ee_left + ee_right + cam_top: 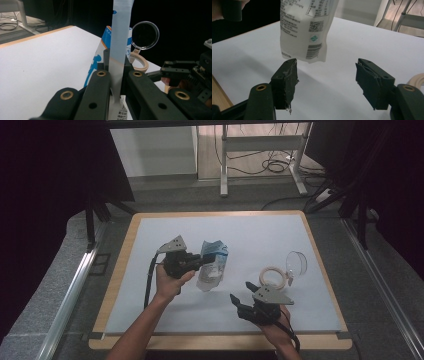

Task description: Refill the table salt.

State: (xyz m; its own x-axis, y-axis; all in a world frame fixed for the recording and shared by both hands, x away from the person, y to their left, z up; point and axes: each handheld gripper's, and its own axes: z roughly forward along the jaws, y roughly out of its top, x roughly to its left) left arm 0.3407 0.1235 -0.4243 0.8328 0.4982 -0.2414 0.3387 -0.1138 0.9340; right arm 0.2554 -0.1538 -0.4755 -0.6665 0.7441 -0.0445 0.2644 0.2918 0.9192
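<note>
Pinching the top edge of a white pouch point(212, 266), the left gripper point(196, 262) hangs it above the table's point(250, 232) middle, likely so the wide-open, empty right gripper point(241, 297) near the front edge can reach its bottom.

I can make out a barcode, a QR code and small print on the white plastic pouch point(304, 27), none of it legible.
</note>
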